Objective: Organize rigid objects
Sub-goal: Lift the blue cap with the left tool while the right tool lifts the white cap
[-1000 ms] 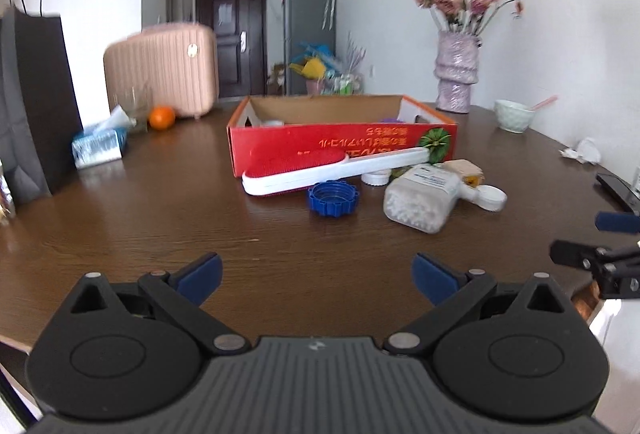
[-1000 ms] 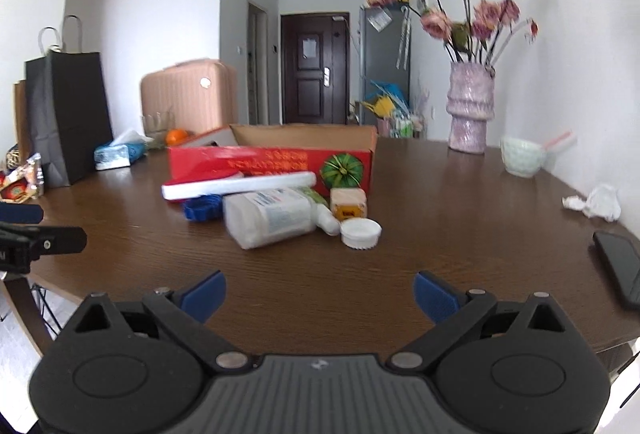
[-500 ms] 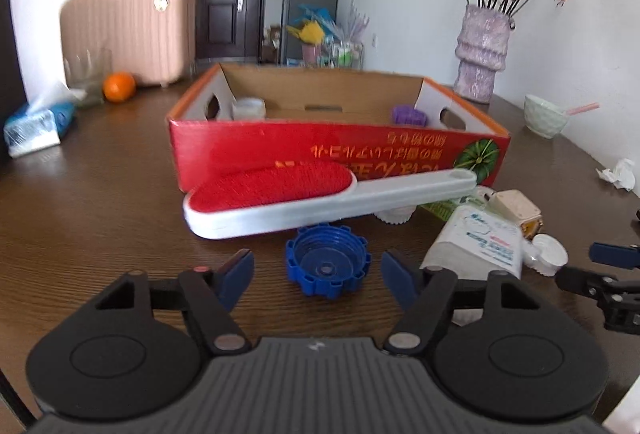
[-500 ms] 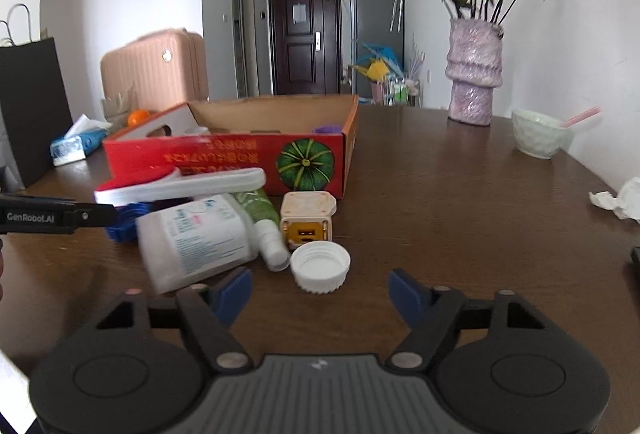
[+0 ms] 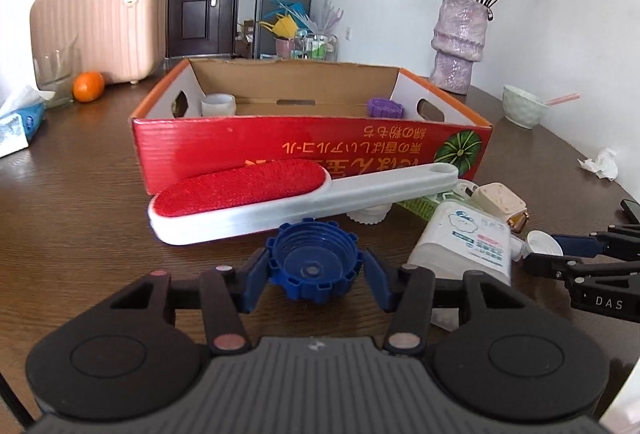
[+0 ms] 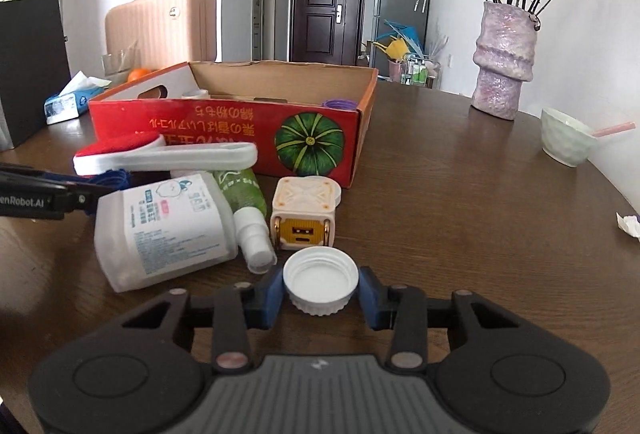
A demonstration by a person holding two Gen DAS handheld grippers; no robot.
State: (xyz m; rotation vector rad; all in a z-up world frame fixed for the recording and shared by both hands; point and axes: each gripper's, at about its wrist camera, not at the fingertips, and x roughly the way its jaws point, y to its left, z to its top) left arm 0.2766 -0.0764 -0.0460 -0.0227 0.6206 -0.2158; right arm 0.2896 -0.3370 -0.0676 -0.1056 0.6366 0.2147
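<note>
My left gripper [image 5: 314, 276] is shut on a blue ridged cap [image 5: 314, 260] on the brown table. My right gripper [image 6: 320, 292] is shut on a white cap [image 6: 320, 280]. A red-and-white lint brush [image 5: 280, 200] lies in front of the red cardboard box [image 5: 312, 154], just beyond the blue cap. A white bottle [image 6: 168, 230], a green spray bottle [image 6: 244, 210] and a small cream cube toy [image 6: 304, 214] lie beyond the white cap. The box holds a white cup [image 5: 218, 104] and a purple piece [image 5: 384, 108].
A purple vase [image 6: 504, 70] with flowers and a pale bowl [image 6: 566, 136] stand at the back right. A tissue pack [image 5: 16, 122], an orange [image 5: 89, 86] and a glass are at the back left. A crumpled tissue [image 5: 600, 164] lies right.
Both grippers moved forward and down to the table. The left closed on the blue cap and the right closed on the white cap.
</note>
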